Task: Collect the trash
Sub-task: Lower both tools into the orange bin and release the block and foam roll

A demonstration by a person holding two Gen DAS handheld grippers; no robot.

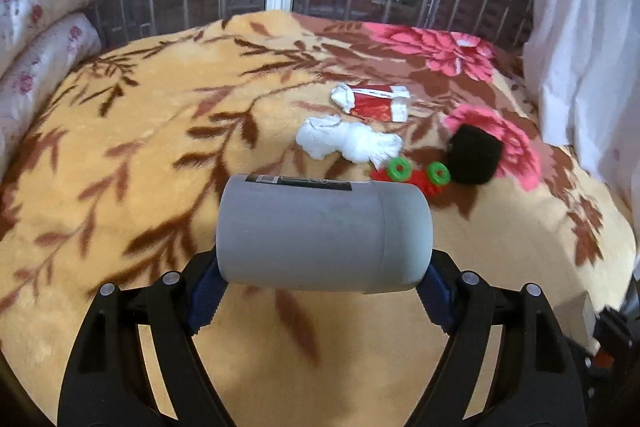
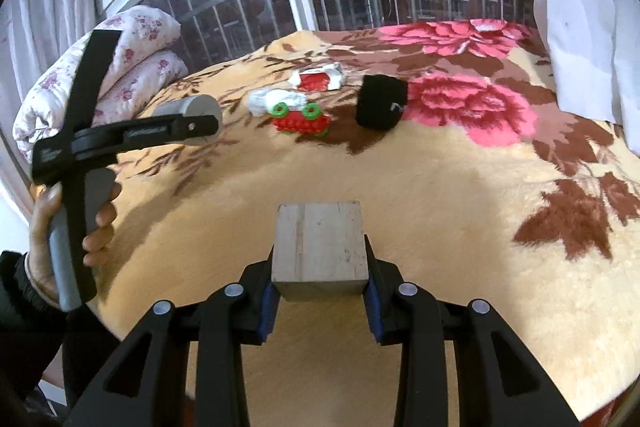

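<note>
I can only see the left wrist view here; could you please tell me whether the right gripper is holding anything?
Observer: Yes, the right gripper is shut on a wooden block.
Operator: Thank you. The grey cylinder hides most of a red toy from me; can you see all of it?
Observer: Yes, in the right wrist view the red toy shows fully: a ribbed red body with two green wheels, just in front of the crumpled white tissue.
Operator: And the black object beside it?
Observer: The black object bears a small white mark on the side that faces the right wrist camera.
</note>
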